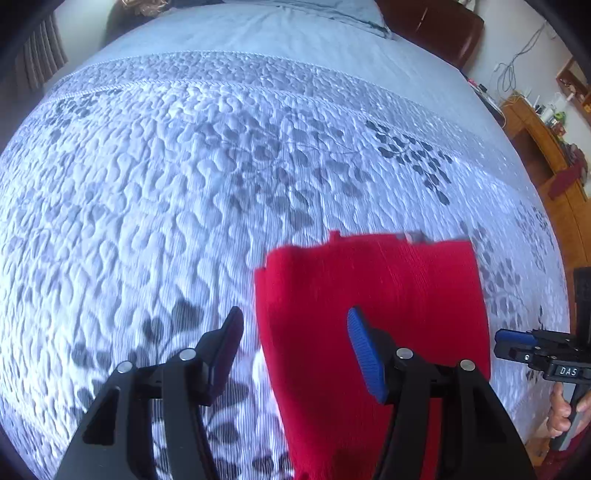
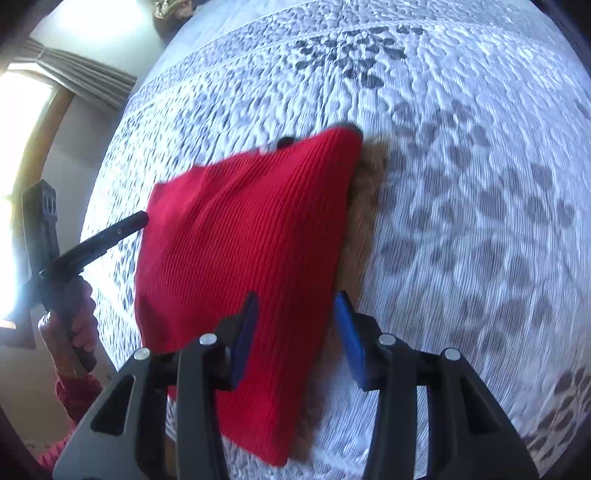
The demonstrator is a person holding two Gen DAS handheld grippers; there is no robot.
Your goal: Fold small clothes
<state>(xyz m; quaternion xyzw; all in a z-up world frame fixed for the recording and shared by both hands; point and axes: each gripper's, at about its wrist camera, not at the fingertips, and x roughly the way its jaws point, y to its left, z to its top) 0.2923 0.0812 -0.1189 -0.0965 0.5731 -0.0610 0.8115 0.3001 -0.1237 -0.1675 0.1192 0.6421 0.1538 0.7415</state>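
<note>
Right wrist view: red knit garment point(image 2: 243, 236) on bedspread point(image 2: 461, 184), soft, light | both grippers' jaws released | grasp a corner; brown layer beneath, possibly lining.

A: Where's the garment point(image 1: 369, 314)?
B: Flat on the bedspread point(image 1: 184, 184), by its near edge. Pillow point(image 1: 332, 11) at the far end.
A: Underneath?
B: Another fabric piece point(image 2: 369, 184), sticking out its right side.
</note>
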